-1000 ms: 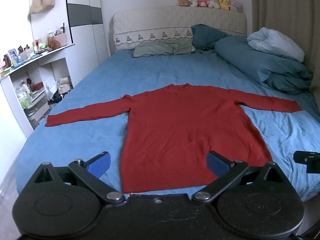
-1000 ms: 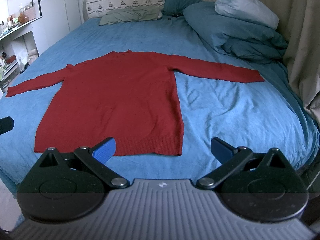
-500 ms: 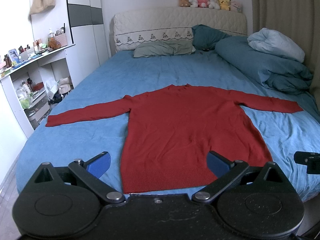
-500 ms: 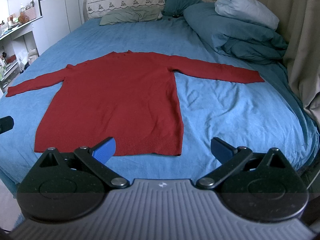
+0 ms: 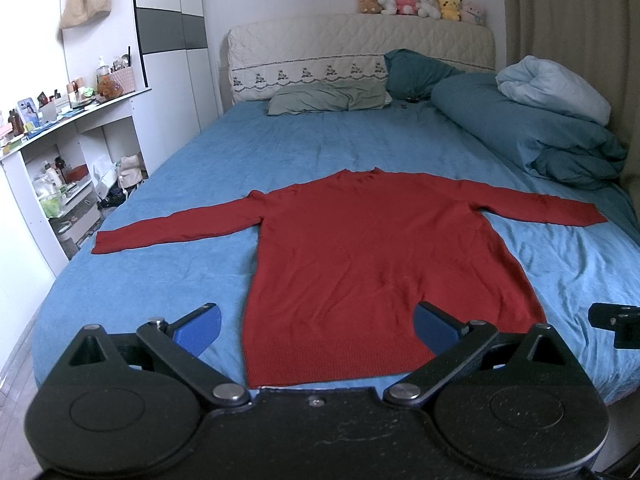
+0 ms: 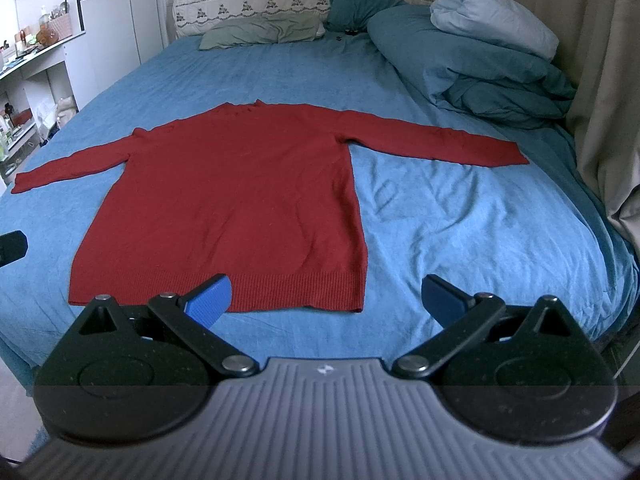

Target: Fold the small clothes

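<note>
A red long-sleeved sweater (image 5: pixel 372 256) lies flat on the blue bed, sleeves spread out to both sides, hem toward me. It also shows in the right wrist view (image 6: pixel 236 200). My left gripper (image 5: pixel 316 326) is open and empty, held near the hem's left half above the bed's foot. My right gripper (image 6: pixel 326 296) is open and empty, in front of the hem's right corner. The right gripper's edge shows at the right of the left wrist view (image 5: pixel 616 322).
The blue bed (image 5: pixel 168 272) fills both views. A piled teal duvet (image 5: pixel 532 136) lies at the far right, pillows (image 5: pixel 328 96) at the headboard. White shelves (image 5: pixel 60 168) with clutter stand to the left. A curtain (image 6: pixel 608 80) hangs at the right.
Both grippers have barely moved; the view has shifted very slightly. The sweater lies as before.
</note>
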